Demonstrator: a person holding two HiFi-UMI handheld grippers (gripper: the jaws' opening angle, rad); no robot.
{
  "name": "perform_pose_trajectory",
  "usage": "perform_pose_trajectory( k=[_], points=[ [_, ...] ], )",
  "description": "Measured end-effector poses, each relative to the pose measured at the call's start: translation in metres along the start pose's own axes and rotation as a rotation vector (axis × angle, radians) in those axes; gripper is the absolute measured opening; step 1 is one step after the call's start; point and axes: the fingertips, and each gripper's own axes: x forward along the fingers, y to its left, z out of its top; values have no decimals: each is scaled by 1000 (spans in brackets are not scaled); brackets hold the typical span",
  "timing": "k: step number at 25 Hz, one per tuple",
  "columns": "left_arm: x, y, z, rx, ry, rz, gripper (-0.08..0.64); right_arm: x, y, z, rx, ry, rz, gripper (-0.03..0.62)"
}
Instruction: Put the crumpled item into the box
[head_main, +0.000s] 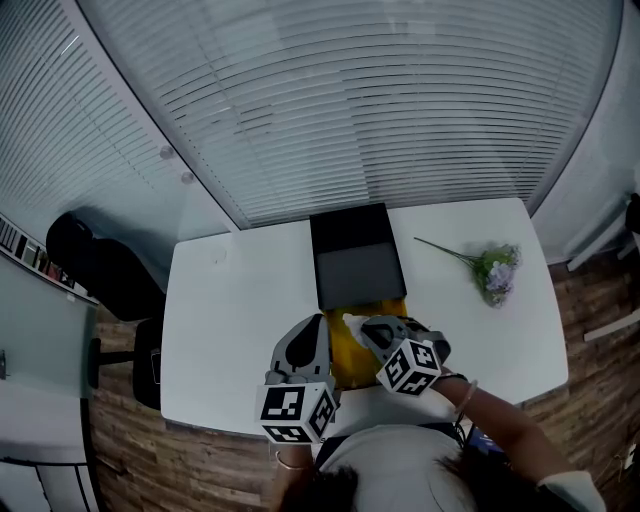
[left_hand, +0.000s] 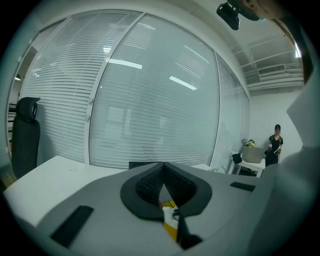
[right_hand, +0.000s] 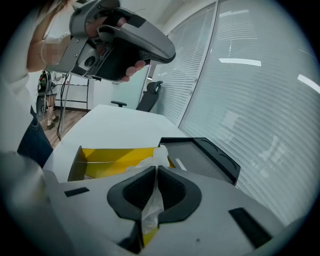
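- The right gripper (right_hand: 156, 169) has its fingers pinched shut on the crumpled white translucent sheet (right_hand: 156, 156). A thin fold runs down between the pads, and a loose tuft sticks out past the fingertips.
- Beyond and below those fingertips lies the open yellow-lined box with dark outer walls (right_hand: 107, 156). The sheet hangs over the box's near end and is not yet inside.
- Risk: the pads hold only a narrow fold. A quick swing could let it slide out, and so light a piece could drift onto the white table (head_main: 230, 330) beside the box.
- Risk: on release the sheet may cling to the ribbed pads, or catch on a box wall and end up draped over the rim.
- The left gripper (left_hand: 163, 165) has its fingers closed tip to tip, with nothing between them as far as shows. It hangs near the right one, and the two could knock together over the box.
- Past the box from the fingertips lies the flat black lid (right_hand: 200, 152), clear of the drop.
- Hard to make out: both grippers cover most of the box in the head view, and the box floor is largely out of sight. Whether the sheet is paper or film cannot be told. The fold's lower end is lost behind the right gripper's body.
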Motion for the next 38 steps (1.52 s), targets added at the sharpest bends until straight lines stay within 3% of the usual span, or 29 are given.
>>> perform_pose_trajectory(
  k=[38],
  points=[
    [7, 7, -13, -34, 33, 6, 15, 33, 24, -41, -109, 237, 146, 40]
  ],
)
